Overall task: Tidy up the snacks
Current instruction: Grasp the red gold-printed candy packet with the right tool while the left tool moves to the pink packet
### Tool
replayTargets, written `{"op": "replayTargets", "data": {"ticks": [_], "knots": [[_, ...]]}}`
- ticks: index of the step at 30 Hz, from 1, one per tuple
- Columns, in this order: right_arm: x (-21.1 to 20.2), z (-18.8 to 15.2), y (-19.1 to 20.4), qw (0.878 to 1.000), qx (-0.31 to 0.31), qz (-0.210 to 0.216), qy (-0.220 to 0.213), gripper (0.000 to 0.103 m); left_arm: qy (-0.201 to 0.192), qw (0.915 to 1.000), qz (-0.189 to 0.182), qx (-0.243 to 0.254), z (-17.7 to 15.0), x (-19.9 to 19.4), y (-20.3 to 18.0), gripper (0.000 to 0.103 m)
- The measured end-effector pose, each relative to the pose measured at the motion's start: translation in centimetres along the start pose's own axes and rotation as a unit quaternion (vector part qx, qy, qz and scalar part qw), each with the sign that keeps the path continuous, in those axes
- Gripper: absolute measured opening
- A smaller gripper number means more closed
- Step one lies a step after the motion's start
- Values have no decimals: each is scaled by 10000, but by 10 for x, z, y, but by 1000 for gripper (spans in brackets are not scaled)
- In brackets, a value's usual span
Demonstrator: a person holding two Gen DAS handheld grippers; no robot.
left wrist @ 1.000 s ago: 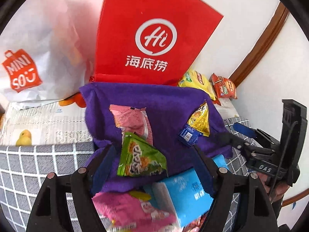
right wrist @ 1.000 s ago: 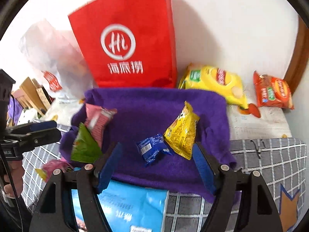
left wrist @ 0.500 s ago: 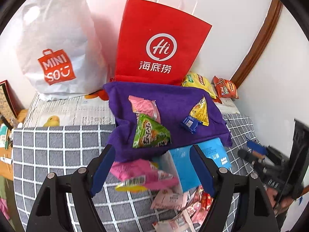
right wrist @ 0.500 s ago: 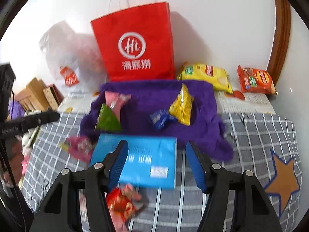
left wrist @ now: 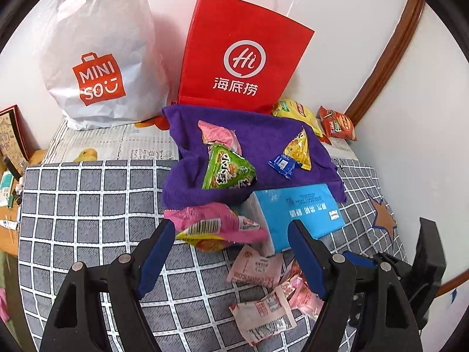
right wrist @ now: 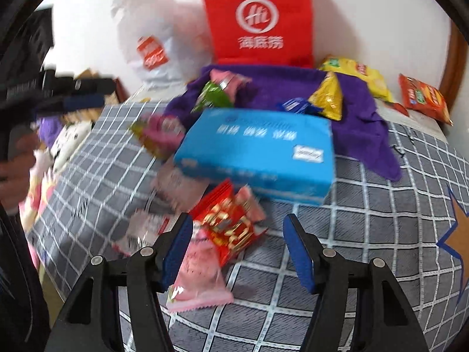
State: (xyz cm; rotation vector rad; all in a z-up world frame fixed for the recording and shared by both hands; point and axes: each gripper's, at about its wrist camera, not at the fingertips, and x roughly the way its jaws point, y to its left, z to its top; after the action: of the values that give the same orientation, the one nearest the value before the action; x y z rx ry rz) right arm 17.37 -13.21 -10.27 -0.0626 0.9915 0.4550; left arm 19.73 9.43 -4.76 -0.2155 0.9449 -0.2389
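A purple cloth (left wrist: 263, 135) lies at the back of the checked cover and carries a pink packet (left wrist: 218, 133), a green packet (left wrist: 227, 171), a yellow packet (left wrist: 299, 148) and a small blue packet (left wrist: 283, 165). In front lie a blue box (left wrist: 302, 212), a pink-and-yellow packet (left wrist: 217, 228) and several small pink and red packets (left wrist: 263, 290). My left gripper (left wrist: 231, 252) is open and empty above the pink-and-yellow packet. My right gripper (right wrist: 237, 243) is open and empty, with a red packet (right wrist: 231, 226) and a pink packet (right wrist: 199, 278) between its fingers' lines.
A red paper bag (left wrist: 243, 61) and a white Miniso bag (left wrist: 96, 58) stand against the wall. A yellow chip bag (right wrist: 357, 76) and an orange snack bag (right wrist: 422, 98) lie at the back right. Clutter lies off the cover's left edge (left wrist: 8, 176).
Both grippers have pulled back and up from the purple cloth, so the blue box and the loose packets in front have come into view. Both stayed open and empty.
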Motion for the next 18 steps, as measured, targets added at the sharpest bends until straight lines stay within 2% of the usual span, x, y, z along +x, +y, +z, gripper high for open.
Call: {"op": "replayTargets", "data": {"ticks": [6, 14, 15, 16, 18], "knots": [[21, -6, 6, 9995, -204, -134, 186, 64, 0, 10000, 74, 53, -5, -5, 4, 78], [42, 3, 6, 9981, -415, -345, 294, 63, 40, 9999, 97, -37, -9, -1, 16, 78], [44, 4, 6, 9982, -412, -314, 291, 61, 60, 9999, 82, -68, -10, 1, 17, 78], [44, 5, 6, 9984, -413, -249, 283, 49, 75, 9999, 72, -88, -10, 3, 19, 78], [43, 5, 6, 9987, -412, -158, 267, 43, 105, 9999, 60, -100, -12, 8, 20, 78]]}}
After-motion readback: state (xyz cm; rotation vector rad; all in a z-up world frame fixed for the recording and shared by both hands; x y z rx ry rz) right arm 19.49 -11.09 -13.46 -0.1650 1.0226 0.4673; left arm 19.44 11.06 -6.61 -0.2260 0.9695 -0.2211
